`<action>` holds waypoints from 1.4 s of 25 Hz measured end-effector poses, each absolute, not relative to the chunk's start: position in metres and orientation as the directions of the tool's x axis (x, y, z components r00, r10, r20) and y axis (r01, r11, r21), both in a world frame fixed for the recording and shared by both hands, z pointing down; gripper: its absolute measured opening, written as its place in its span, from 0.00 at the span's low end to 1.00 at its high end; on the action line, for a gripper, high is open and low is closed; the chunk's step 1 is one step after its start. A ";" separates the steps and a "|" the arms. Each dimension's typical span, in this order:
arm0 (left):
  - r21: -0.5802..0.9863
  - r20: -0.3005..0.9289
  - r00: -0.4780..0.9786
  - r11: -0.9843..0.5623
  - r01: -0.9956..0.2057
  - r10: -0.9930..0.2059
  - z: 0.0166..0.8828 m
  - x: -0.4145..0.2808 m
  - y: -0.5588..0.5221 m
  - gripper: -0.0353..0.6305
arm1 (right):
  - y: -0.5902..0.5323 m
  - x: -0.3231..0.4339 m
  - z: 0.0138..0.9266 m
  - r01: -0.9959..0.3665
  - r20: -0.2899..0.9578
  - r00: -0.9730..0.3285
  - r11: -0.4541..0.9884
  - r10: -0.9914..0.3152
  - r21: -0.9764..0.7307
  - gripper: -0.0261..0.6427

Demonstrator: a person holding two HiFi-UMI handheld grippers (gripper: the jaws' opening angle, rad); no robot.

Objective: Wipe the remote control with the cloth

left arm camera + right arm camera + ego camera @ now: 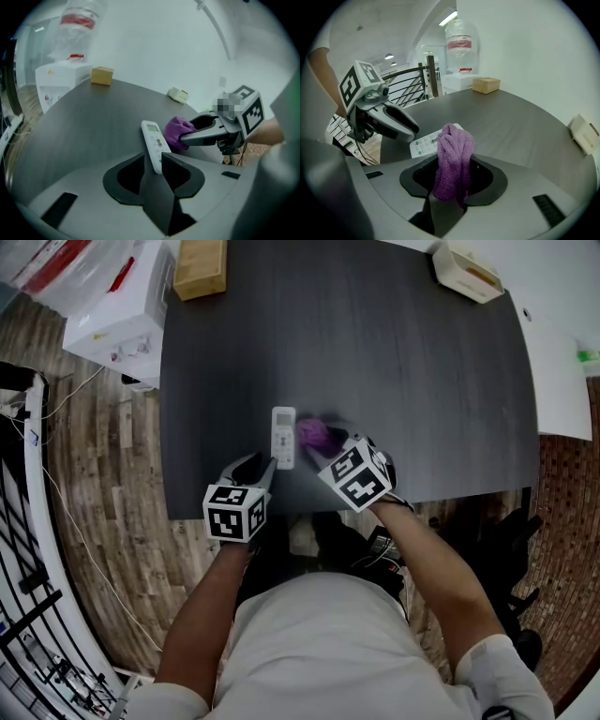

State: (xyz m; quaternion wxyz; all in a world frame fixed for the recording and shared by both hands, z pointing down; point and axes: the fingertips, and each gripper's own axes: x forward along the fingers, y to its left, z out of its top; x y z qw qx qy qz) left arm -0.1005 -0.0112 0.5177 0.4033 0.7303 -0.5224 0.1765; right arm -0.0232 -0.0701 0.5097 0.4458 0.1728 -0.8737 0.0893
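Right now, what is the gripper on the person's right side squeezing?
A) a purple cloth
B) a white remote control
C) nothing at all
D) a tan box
A: the right gripper has its jaws closed on the bunched purple cloth, while the white remote control lies on the dark table beside it.

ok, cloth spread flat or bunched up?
Bunched: the purple cloth stands as a twisted wad pinched in the right hand-held gripper, beside the remote control.
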 end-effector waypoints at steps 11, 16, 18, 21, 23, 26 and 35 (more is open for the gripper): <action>0.520 0.632 0.521 -0.184 -0.834 -0.574 0.524 -0.080 -0.008 0.18 | -0.073 -0.031 0.512 -0.369 0.812 -0.541 0.929 -0.217 0.003 0.28; 0.458 0.607 0.480 -0.214 -0.862 -0.634 0.506 -0.119 -0.045 0.18 | -0.083 -0.036 0.493 -0.351 0.788 -0.561 0.935 -0.254 0.052 0.28; 0.409 0.592 0.473 -0.263 -0.874 -0.652 0.495 -0.130 -0.078 0.18 | -0.085 -0.044 0.486 -0.334 0.771 -0.586 0.941 -0.251 0.053 0.28; 0.353 0.591 0.502 -0.357 -0.865 -0.631 0.487 -0.127 -0.117 0.17 | -0.080 -0.054 0.484 -0.308 0.757 -0.616 0.951 -0.219 0.025 0.28; 0.330 0.611 0.538 -0.430 -0.840 -0.580 0.490 -0.115 -0.130 0.15 | -0.073 -0.058 0.488 -0.283 0.757 -0.622 0.959 -0.198 0.018 0.28; 0.330 0.622 0.605 -0.534 -0.778 -0.497 0.494 -0.095 -0.133 0.10 | -0.065 -0.064 0.489 -0.237 0.749 -0.638 0.971 -0.178 0.030 0.28; 0.328 0.643 0.634 -0.593 -0.735 -0.430 0.516 -0.090 -0.119 0.06 | -0.058 -0.074 0.495 -0.174 0.737 -0.655 0.983 -0.165 0.065 0.28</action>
